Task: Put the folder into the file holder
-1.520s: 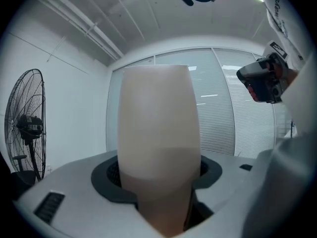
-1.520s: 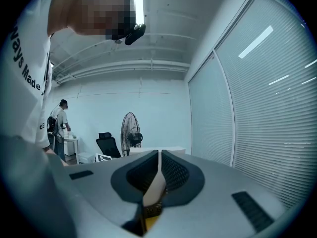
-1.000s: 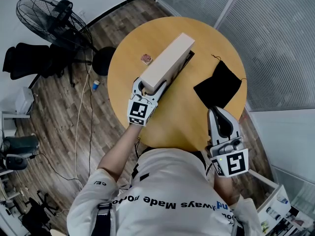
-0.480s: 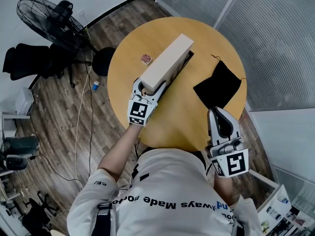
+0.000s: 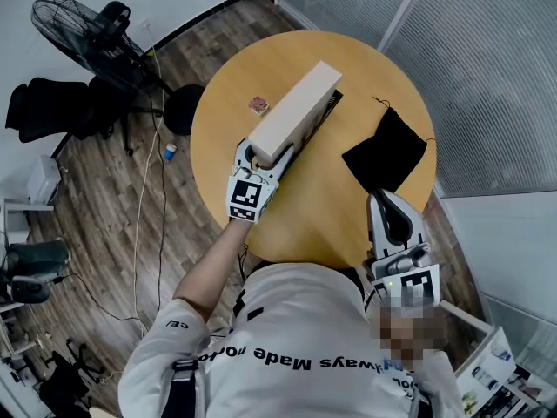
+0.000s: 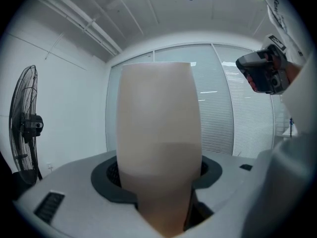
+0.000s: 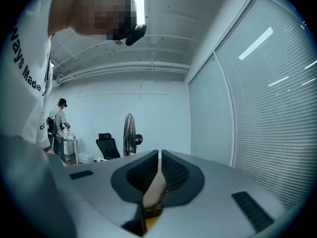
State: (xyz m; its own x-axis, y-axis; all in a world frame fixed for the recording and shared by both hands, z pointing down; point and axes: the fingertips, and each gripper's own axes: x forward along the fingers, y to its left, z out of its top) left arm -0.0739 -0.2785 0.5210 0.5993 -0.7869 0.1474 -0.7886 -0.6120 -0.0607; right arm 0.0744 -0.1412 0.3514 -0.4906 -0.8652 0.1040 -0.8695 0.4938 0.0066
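A thick beige folder lies slanted across the round wooden table, reaching from near its front left toward its middle. My left gripper is shut on the folder's near end. In the left gripper view the folder fills the space between the jaws of the left gripper. A dark edge shows beside the folder's far end; I cannot tell what it is. My right gripper hovers over the table's near right edge, shut with nothing in it. In its own view the right gripper points at the room.
A black cloth pouch lies on the table's right side. A small pinkish object sits left of the folder. A standing fan and a black chair stand on the wooden floor at the left. Blinds close off the right.
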